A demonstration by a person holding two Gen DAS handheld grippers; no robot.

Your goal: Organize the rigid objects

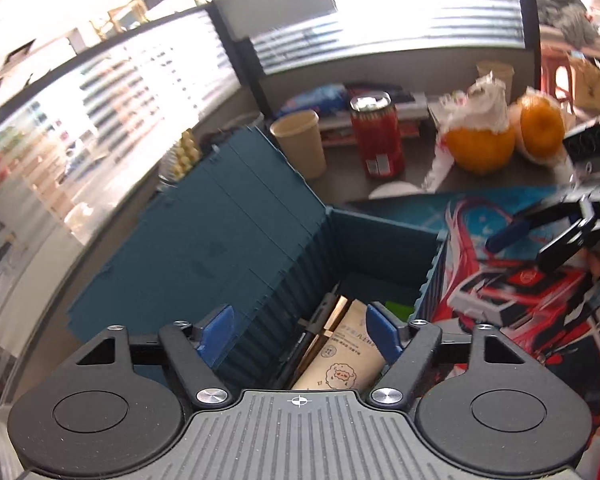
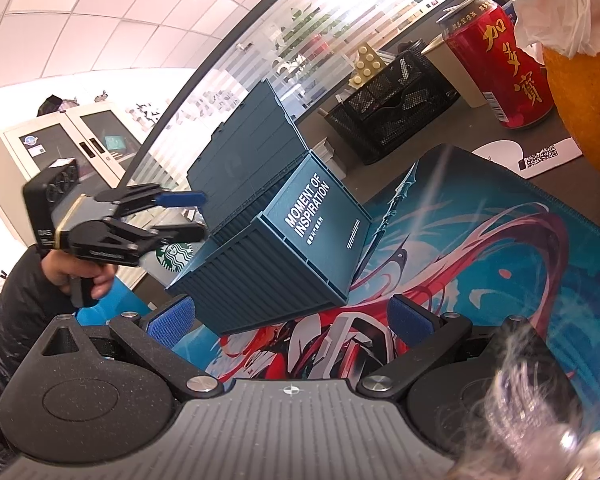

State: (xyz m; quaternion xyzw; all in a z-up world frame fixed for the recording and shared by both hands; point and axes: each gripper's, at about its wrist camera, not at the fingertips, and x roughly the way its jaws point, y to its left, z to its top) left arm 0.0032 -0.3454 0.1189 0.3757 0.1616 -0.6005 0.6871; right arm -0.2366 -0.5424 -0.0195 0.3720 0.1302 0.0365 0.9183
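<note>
A teal container-style box (image 1: pixel 380 240) stands on a printed desk mat with its ribbed lid (image 1: pixel 220 232) swung open to the left. Inside lie a beige packet (image 1: pixel 340 360) with a sheep drawing, a green item (image 1: pixel 398 308) and dark flat pieces. My left gripper (image 1: pixel 300 332) hovers open above the box's mouth, its blue pads apart on either side of the packet and not touching it. In the right wrist view the box (image 2: pixel 300 224) reads "MOMENT OF INSPIRATION", and the left gripper (image 2: pixel 188 218) hangs open over its far end. My right gripper (image 2: pixel 290 320) is open and empty near the box's front.
Behind the box stand a paper cup (image 1: pixel 300 144), a red can (image 1: pixel 376 136) and two oranges (image 1: pixel 480 148) under crumpled tissue. A black mesh basket (image 2: pixel 396 112) and a Starbucks cup (image 2: pixel 172 258) sit beyond. The printed mat (image 2: pixel 480 264) spreads to the right. A hand (image 2: pixel 84 276) holds the left gripper.
</note>
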